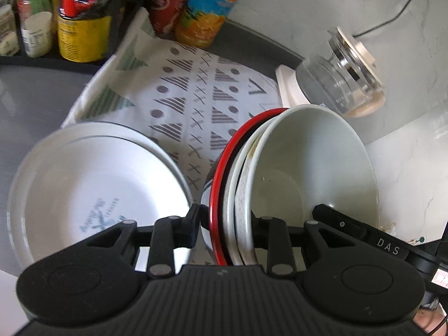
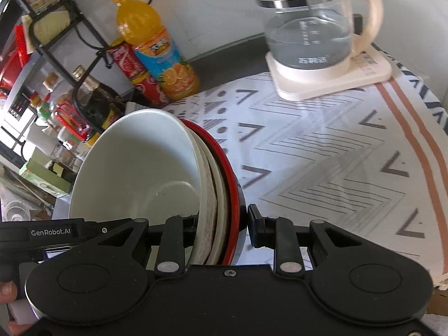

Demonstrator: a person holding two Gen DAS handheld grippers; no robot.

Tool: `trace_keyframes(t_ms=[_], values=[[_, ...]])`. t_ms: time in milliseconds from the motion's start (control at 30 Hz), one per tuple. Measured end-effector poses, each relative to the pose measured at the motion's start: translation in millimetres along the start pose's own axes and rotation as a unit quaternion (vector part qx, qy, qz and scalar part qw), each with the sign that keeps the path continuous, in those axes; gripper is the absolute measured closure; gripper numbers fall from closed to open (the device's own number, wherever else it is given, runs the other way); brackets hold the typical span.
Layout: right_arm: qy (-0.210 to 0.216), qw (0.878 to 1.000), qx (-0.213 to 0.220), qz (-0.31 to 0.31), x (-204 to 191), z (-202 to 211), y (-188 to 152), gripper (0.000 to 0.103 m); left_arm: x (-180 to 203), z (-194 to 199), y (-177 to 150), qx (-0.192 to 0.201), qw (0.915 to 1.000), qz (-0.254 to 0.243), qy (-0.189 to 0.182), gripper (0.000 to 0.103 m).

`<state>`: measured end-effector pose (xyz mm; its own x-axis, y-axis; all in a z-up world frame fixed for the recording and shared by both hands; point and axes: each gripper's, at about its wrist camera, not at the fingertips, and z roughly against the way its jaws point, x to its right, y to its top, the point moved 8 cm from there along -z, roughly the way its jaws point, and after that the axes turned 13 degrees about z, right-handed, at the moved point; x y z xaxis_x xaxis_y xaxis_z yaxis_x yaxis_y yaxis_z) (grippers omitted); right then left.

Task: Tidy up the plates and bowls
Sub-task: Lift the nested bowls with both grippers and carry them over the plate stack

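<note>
I have both tongs clamped on one stack of nested bowls (image 1: 302, 168): left tongs (image 1: 224, 224) on one rim, right tongs (image 2: 224, 224) opposite, lifted tilted above the patterned cloth (image 2: 322, 154). White plates (image 1: 92, 190) sit beside it.

Home kitchen counter — kettle (image 2: 310, 25), drink bottles (image 2: 156, 47), condiment rack (image 2: 56, 28).
</note>
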<state>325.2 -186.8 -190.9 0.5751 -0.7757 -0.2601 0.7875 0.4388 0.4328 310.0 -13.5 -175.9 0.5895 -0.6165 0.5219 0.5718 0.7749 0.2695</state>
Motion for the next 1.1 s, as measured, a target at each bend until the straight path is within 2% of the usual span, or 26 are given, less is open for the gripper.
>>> trace_keyframes(t_ms=[400,767,1100], values=[[0.030,0.999,-0.010,0.034,-54.3,-26.6,14.8,0.077,-57.5,34.5,20.9,0.022,0.9991,0.034,0.013,0.075],[0.047,0.997,-0.029,0.051,-98.9,-49.9,4.2,0.077,-108.1,52.7,30.6,0.027,0.9974,0.060,0.029,0.075],[0.046,0.997,-0.050,0.042,-114.0,-62.7,-11.4,0.077,-135.3,54.3,29.1,0.016,0.9967,0.066,0.044,0.075]])
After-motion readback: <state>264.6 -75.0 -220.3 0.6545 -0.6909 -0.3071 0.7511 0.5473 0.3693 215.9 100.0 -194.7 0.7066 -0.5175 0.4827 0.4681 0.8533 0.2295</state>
